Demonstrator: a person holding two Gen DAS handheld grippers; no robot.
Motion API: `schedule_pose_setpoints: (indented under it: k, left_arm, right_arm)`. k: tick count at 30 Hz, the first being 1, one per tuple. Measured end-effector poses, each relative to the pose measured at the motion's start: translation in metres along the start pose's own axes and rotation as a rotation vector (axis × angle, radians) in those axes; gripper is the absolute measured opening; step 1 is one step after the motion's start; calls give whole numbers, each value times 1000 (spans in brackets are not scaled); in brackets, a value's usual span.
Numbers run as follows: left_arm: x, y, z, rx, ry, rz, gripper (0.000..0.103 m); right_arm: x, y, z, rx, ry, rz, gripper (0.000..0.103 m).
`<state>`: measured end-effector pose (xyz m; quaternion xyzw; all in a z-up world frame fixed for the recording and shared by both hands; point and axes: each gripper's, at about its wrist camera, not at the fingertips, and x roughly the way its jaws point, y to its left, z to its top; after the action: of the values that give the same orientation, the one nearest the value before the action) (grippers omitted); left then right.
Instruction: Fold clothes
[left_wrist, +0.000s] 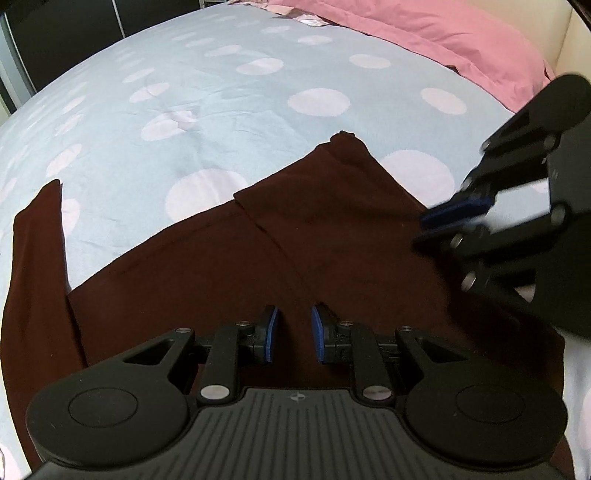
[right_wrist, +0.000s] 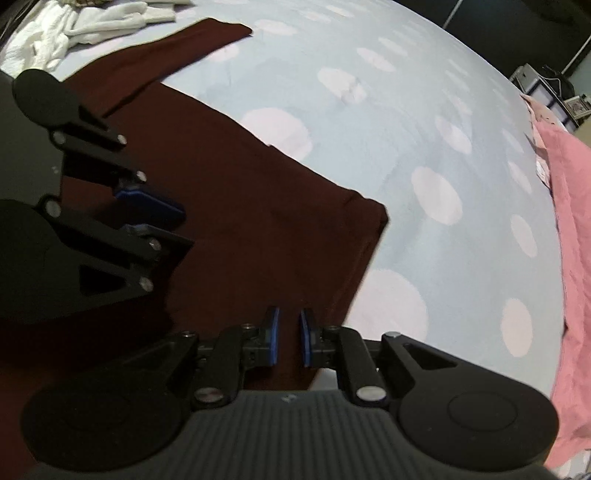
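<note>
1. Nearest the lens in the left wrist view, the left gripper (left_wrist: 294, 338) of black plastic with blue pads stood at the lower centre of the frame, its jaws parted with nothing between them, hovering over cloth.
2. In the right wrist view, the right gripper (right_wrist: 289, 338) sat at the lower centre too, jaws narrowly parted and empty, close above the garment's edge.
3. The dark maroon long-sleeved garment (left_wrist: 229, 266) lay spread on the pale blue bedsheet with white dots (left_wrist: 229, 96), filling the lower half of both frames. One sleeve (left_wrist: 33, 266) ran up the left edge of the left view; the other sleeve (left_wrist: 332, 184) appeared turned in over the body, a seam or fold line crossing at centre.
4. My judgement: folding was partway at most, since the garment was still broad and flat, not a compact stack. Whether the far sleeve had been laid out or awaited folding, I could not tell.
5. A heap of white clothing (right_wrist: 74, 26) lay at the upper left of the right view, unfolded, and a pink quilt (right_wrist: 576, 236) ran down the right edge.
6. No readable brand or writing showed; only a small round emblem marked the left gripper's ribbed body.
</note>
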<state>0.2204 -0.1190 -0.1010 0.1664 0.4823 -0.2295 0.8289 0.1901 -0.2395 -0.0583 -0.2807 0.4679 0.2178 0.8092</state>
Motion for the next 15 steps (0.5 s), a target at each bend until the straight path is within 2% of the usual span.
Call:
schedule_pose_setpoints:
  k: [5, 7, 13, 15]
  left_arm:
    - [-12, 6, -4, -14, -42, 9, 18]
    - [-21, 11, -6, -8, -39, 52, 18]
    - [-52, 49, -15, -14, -32, 173, 18]
    - [-58, 64, -21, -13, -8, 223, 18]
  right_arm:
    - [-2, -13, 5, 47, 25, -52, 22]
    - [-4, -18, 8, 66, 33, -71, 23]
    - [-20, -11, 36, 90, -27, -52, 25]
    - [-19, -7, 52, 74, -34, -34, 30]
